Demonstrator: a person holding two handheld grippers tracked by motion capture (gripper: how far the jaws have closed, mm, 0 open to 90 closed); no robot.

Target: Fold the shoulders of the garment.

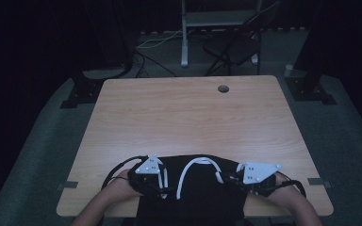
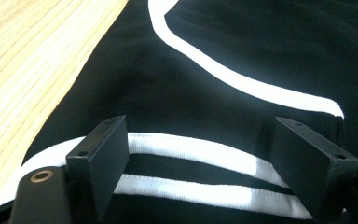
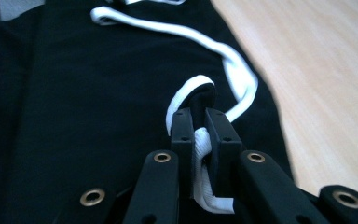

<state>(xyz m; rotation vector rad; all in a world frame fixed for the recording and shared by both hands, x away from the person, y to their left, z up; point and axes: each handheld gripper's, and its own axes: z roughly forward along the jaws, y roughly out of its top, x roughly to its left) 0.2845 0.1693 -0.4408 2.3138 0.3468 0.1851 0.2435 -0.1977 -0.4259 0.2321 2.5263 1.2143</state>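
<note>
- Black garment (image 1: 195,188) with white trim (image 1: 193,165) lies at the table's near edge, between my hands.
- My right gripper (image 3: 199,128): jaws clamped on a fold of trim.
- My left gripper (image 2: 200,154): jaws spread wide over two white stripes (image 2: 191,175).
- Wooden table (image 1: 188,117) bare beyond; dark room, folding chair (image 1: 233,44) behind.

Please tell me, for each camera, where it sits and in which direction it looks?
High view: above the near edge, facing forward and down on the table; forearms and both claws show.
Left gripper view: on the left claw, jaws apart over the black garment.
Right gripper view: on the right claw, jaws closed on white trim.
All three share the garment.
</note>
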